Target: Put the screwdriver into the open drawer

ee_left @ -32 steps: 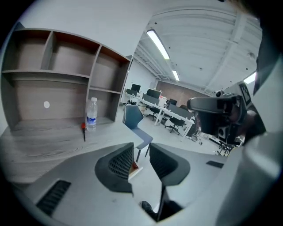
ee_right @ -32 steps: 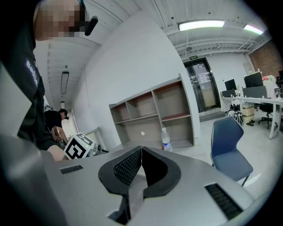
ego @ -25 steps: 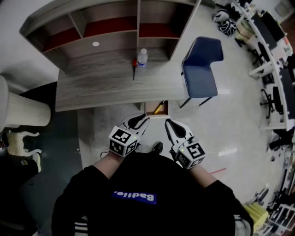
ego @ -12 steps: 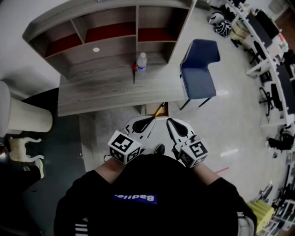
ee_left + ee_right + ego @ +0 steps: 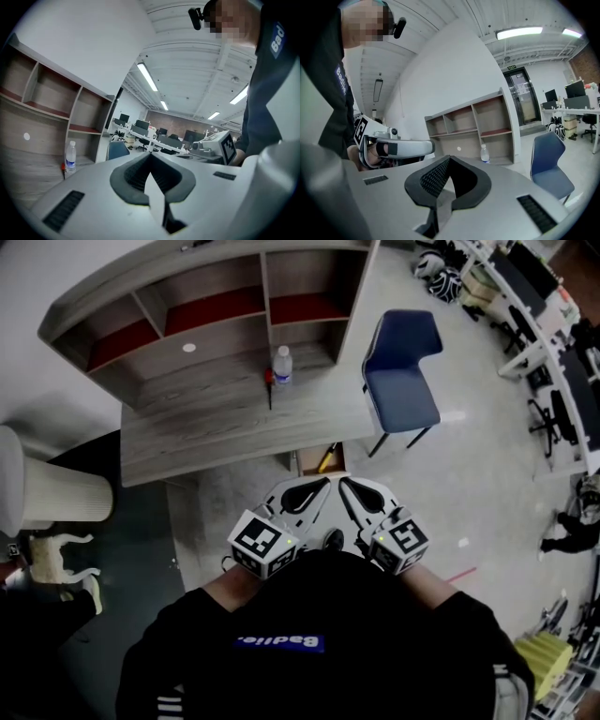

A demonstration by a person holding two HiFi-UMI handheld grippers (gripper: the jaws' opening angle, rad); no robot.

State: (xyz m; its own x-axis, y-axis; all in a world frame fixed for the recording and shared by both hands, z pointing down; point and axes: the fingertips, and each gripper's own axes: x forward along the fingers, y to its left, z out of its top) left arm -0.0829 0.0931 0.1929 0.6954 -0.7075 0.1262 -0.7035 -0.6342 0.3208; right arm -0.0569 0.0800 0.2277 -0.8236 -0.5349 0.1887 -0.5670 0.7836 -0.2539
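A screwdriver (image 5: 269, 390) with a red handle and dark shaft lies on the grey wooden desk (image 5: 206, 432), just left of a water bottle (image 5: 281, 365). The left gripper view shows its red handle (image 5: 63, 167) beside the bottle (image 5: 70, 157). Under the desk's front edge, the open drawer (image 5: 307, 463) holds a yellow-handled tool (image 5: 326, 457). My left gripper (image 5: 323, 484) and right gripper (image 5: 343, 483) hover side by side in front of the drawer, well short of the screwdriver. Both are shut and hold nothing, tips (image 5: 150, 153) (image 5: 449, 158) pointing roughly level toward the desk.
A shelf unit (image 5: 216, 306) with red-backed compartments stands on the desk's rear. A blue chair (image 5: 401, 371) sits right of the desk. A white cylindrical object (image 5: 47, 493) stands at left. More office desks and chairs (image 5: 544, 324) fill the far right.
Both grippers rose toward the head camera and drew together. The left gripper's jaws went from apart to shut. Desk objects have not moved.
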